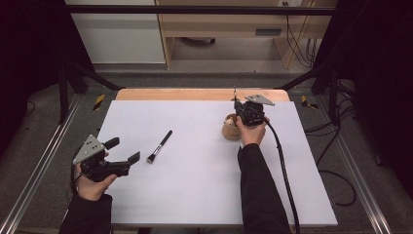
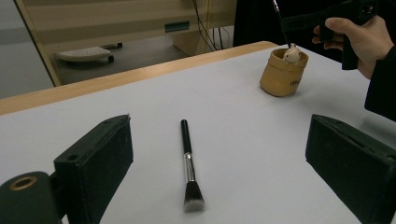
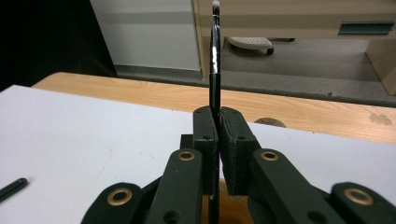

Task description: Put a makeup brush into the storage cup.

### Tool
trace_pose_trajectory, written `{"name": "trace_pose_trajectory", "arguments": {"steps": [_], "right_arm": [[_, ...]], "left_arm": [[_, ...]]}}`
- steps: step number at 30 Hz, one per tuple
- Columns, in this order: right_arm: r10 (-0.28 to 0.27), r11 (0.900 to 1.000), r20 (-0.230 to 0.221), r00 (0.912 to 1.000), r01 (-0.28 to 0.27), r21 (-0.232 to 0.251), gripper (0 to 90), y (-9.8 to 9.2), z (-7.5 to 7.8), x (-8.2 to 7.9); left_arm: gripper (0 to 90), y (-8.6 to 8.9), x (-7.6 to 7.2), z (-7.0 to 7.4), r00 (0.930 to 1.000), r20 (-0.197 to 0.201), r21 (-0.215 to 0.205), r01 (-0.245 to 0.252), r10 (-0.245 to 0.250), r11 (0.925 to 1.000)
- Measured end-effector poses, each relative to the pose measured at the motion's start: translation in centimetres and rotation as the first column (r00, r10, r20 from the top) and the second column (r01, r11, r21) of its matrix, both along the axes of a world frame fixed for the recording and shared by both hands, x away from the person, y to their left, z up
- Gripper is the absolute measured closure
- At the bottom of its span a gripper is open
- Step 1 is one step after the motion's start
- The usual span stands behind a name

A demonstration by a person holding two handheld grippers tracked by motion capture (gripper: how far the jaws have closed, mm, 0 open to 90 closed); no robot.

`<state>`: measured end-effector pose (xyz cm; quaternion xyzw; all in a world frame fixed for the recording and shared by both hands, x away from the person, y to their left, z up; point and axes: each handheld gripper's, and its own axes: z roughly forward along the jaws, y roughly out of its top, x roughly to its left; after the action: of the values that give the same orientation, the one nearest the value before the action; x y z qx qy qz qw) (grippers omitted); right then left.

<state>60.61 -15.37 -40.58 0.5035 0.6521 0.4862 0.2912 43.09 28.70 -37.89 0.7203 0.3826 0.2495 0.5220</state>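
Note:
A black makeup brush (image 1: 159,146) with a silver ferrule lies flat on the white table (image 1: 195,195), left of centre. My left gripper (image 1: 123,150) hovers just left of it, open, and the same brush (image 2: 188,163) lies between and beyond its jaws. A round wooden cup (image 1: 231,129) stands at the back right. My right gripper (image 1: 239,108) is over the cup, shut on a thin black brush (image 3: 215,60) held upright. The thin brush's (image 2: 281,21) pale lower end rests inside the cup (image 2: 282,72).
The white table top ends at a wooden strip (image 1: 195,94) along the far side. Black frame posts and cables (image 1: 336,146) flank the table on both sides. A wooden cabinet (image 1: 234,24) stands on the floor beyond.

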Motion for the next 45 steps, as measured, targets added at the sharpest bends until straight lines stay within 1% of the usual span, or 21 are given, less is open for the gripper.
{"name": "trace_pose_trajectory", "arguments": {"steps": [9,10,11,12,14,16,18,19,21,22,23,25,29,31,33,34,36,38,40,44,45], "right_arm": [[0.002,1.0,-0.016,0.9999,-0.003,-0.028,85.7,0.0,-0.3,-0.1],[0.003,1.0,-0.022,0.9998,-0.003,-0.025,85.7,0.0,-0.4,-0.1],[0.003,1.0,-0.016,0.9999,-0.003,-0.026,85.7,-0.1,-0.5,-0.1],[-0.001,1.0,-0.026,0.9997,0.001,-0.012,85.7,-0.2,-0.6,-0.2],[-0.009,1.0,-0.035,0.9994,0.008,-0.016,85.7,-0.4,-1.0,-0.2],[-0.004,1.0,-0.042,0.9991,0.003,-0.011,85.7,-0.5,-1.2,-0.4],[0.0,1.0,-0.052,0.9987,-0.001,-0.021,85.7,-0.6,-1.4,-0.4],[-0.001,1.0,-0.059,0.9983,0.0,-0.016,85.7,-0.6,-1.4,-0.4],[0.002,1.0,-0.062,0.9981,-0.003,-0.015,85.6,-0.6,-1.4,-0.4],[0.004,1.0,-0.059,0.9982,-0.005,-0.026,85.6,-0.5,-1.5,-0.4],[0.006,1.0,-0.065,0.9979,-0.007,-0.025,85.6,-0.5,-1.5,-0.5],[0.006,1.0,-0.062,0.998,-0.008,-0.03,85.6,-0.5,-1.5,-0.5],[0.004,1.0,-0.082,0.9966,-0.006,-0.023,85.5,-0.6,-1.8,-0.8],[0.01,1.0,-0.081,0.9966,-0.012,-0.028,85.4,-0.8,-1.8,-0.9],[0.012,0.999,-0.096,0.9953,-0.016,-0.037,85.3,-1.0,-1.9,-1.0],[0.011,0.999,-0.096,0.9953,-0.016,-0.043,85.3,-1.1,-1.9,-1.1],[0.017,0.999,-0.104,0.9945,-0.021,-0.038,85.0,-1.3,-1.8,-1.2],[0.023,0.999,-0.119,0.9926,-0.028,-0.042,83.4,-1.5,-1.8,-1.3],[0.028,0.998,-0.124,0.9919,-0.034,-0.044,81.5,-1.7,-1.6,-1.4],[0.047,0.997,-0.113,0.9925,-0.053,-0.052,79.0,-1.8,-0.9,-2.2],[0.055,0.997,-0.1,0.9935,-0.061,-0.053,78.5,-1.9,-0.7,-2.5]], "left_arm": [[6.9,-0.1,0.0,0.0,1.0,-0.002,0.004,0.002,-0.002,1.0],[6.9,-0.1,0.0,0.0,1.0,-0.002,0.004,0.002,-0.002,1.0],[6.9,-0.1,0.0,0.0,1.0,-0.001,0.004,0.003,-0.003,1.0],[6.9,-0.1,0.0,0.0,1.0,0.0,0.003,0.003,-0.003,1.0],[6.9,-0.1,0.0,0.0,1.0,-0.001,0.003,0.004,-0.004,1.0],[6.9,-0.2,0.0,0.0,1.0,-0.003,0.011,0.006,-0.006,0.9999],[6.9,-0.2,0.0,0.0,1.0,-0.003,0.011,0.005,-0.005,0.9999],[6.9,-0.2,0.0,0.0,1.0,-0.003,0.012,0.006,-0.006,0.9999],[6.9,-0.2,0.0,-0.1,1.0,-0.003,0.006,0.003,-0.003,1.0],[6.9,-0.2,0.0,-0.1,1.0,-0.003,0.007,0.004,-0.004,1.0],[6.9,-0.2,0.0,-0.1,1.0,-0.003,0.008,0.003,-0.003,1.0],[6.9,-0.3,0.0,-0.1,1.0,-0.003,0.009,0.004,-0.004,1.0],[6.9,-0.3,0.0,-0.1,1.0,-0.003,0.009,0.005,-0.005,0.9999],[6.9,-0.3,0.0,-0.1,1.0,-0.004,0.011,0.005,-0.005,0.9999],[6.9,-0.3,0.0,-0.1,1.0,-0.005,0.016,0.006,-0.006,0.9999],[6.9,-0.4,0.0,-0.1,1.0,-0.004,0.016,0.006,-0.006,0.9999],[6.9,-0.4,0.0,-0.1,1.0,-0.005,0.015,0.006,-0.006,0.9999],[6.9,-0.4,0.0,-0.2,1.0,-0.006,0.016,0.006,-0.005,0.9998],[6.9,-0.4,0.0,-0.1,1.0,-0.006,0.016,0.006,-0.006,0.9999],[6.9,-0.4,0.0,-0.1,1.0,-0.004,0.011,0.002,-0.002,0.9999],[6.9,-0.4,0.0,-0.1,1.0,-0.005,0.012,0.002,-0.002,0.9999]]}}
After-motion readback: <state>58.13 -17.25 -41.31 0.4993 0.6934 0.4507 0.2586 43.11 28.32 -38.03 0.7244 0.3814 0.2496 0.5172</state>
